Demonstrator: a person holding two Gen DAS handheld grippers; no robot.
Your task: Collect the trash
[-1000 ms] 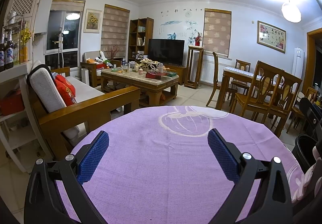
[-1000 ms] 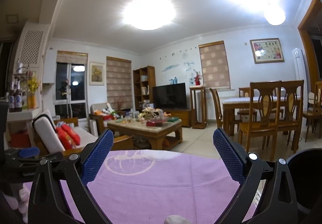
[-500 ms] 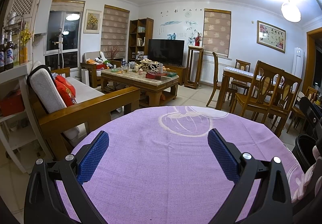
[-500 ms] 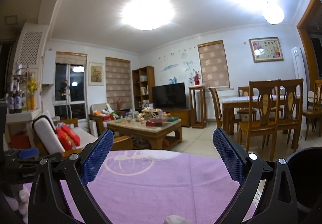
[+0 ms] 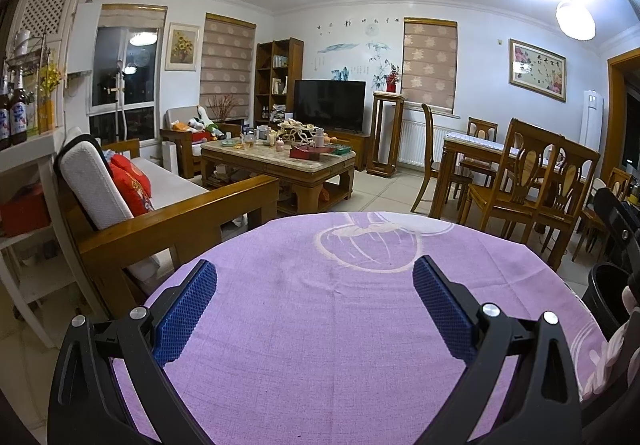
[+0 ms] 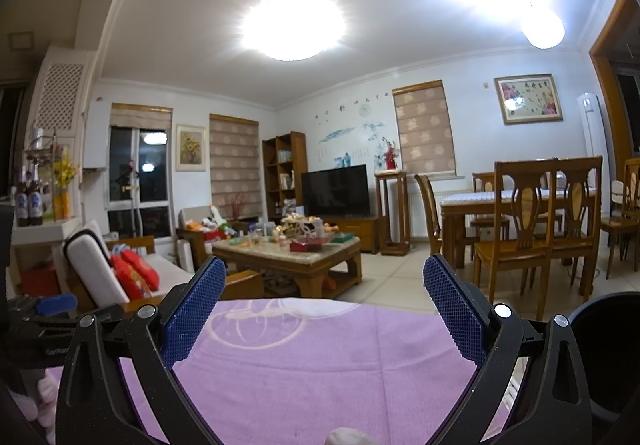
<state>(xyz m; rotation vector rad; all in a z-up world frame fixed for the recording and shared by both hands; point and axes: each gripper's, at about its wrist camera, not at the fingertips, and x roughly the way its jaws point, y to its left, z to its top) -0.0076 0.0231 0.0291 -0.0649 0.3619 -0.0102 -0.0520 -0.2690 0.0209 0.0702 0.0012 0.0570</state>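
Two open claws wait over a purple worktop with no trash showing on it.

Left wrist view: the left claw (image 5: 314, 289) is wide open and holds nothing, above the bare purple worktop (image 5: 320, 345). A black bin (image 5: 604, 297) sits just off the worktop's right edge. Right wrist view: the right claw (image 6: 324, 295) is also open and empty. A small pale lump (image 6: 347, 437) at the worktop's near edge may be trash; I cannot tell. To do well, look down first, then grab slowly and carry to the bin.

Both wrist cams low over table (image 5: 320, 345), facing lounge.
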